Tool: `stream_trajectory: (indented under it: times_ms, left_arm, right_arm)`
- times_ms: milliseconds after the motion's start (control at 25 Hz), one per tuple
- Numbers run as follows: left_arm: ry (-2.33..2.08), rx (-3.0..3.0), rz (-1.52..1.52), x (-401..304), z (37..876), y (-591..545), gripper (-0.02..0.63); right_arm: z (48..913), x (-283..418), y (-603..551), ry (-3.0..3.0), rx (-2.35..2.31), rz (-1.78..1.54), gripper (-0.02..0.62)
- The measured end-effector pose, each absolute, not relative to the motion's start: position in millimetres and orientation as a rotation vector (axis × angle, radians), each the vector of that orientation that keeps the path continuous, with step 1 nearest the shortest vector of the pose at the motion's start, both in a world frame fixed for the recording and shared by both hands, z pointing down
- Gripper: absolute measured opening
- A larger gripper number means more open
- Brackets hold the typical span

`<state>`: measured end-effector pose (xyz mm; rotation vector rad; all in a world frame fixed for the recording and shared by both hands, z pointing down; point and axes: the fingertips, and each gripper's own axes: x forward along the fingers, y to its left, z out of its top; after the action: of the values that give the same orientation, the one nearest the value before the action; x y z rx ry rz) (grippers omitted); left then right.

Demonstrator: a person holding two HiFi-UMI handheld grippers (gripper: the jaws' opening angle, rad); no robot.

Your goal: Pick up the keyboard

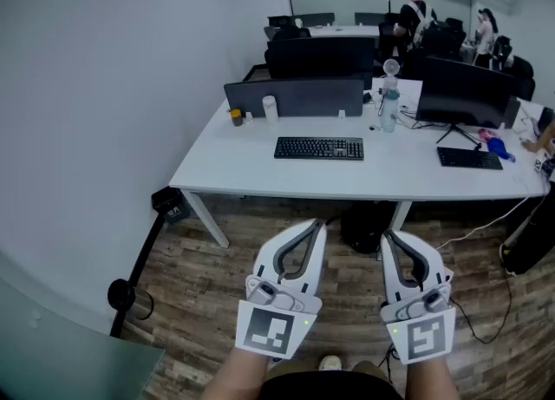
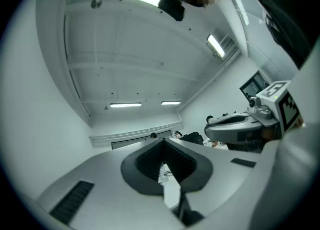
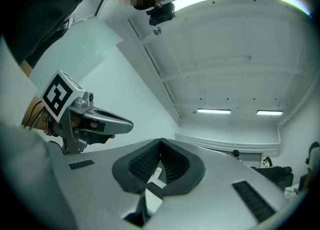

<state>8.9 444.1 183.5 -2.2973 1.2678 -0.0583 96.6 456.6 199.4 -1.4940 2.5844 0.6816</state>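
Observation:
A black keyboard (image 1: 319, 148) lies flat on the white desk (image 1: 251, 173), in front of a dark monitor (image 1: 295, 96). Both grippers hang over the wooden floor, well short of the desk. My left gripper (image 1: 317, 226) is shut with nothing in it, and my right gripper (image 1: 389, 236) is shut and empty too, beside it. In the left gripper view the closed jaws (image 2: 164, 144) tilt up toward the ceiling; the right gripper (image 2: 235, 128) shows at the right. In the right gripper view the shut jaws (image 3: 161, 143) frame a sliver of the keyboard (image 3: 154, 189).
A second keyboard (image 1: 468, 158) and monitor (image 1: 464, 93) sit at the desk's right, with a water bottle (image 1: 389, 103) between the monitors. Cables trail on the floor (image 1: 473, 233) under the desk. A black stand (image 1: 130, 294) is at the lower left. People stand at the back.

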Motion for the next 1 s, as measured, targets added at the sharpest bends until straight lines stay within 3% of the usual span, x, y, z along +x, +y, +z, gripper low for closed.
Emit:
stream_trajectory:
  times_ms: [1000]
  left_arm:
    - [1.276,-2.306,-0.121,33,202,443,0.009]
  right_arm:
    - [211,118,452,2.598,-1.435,0.549,0.032]
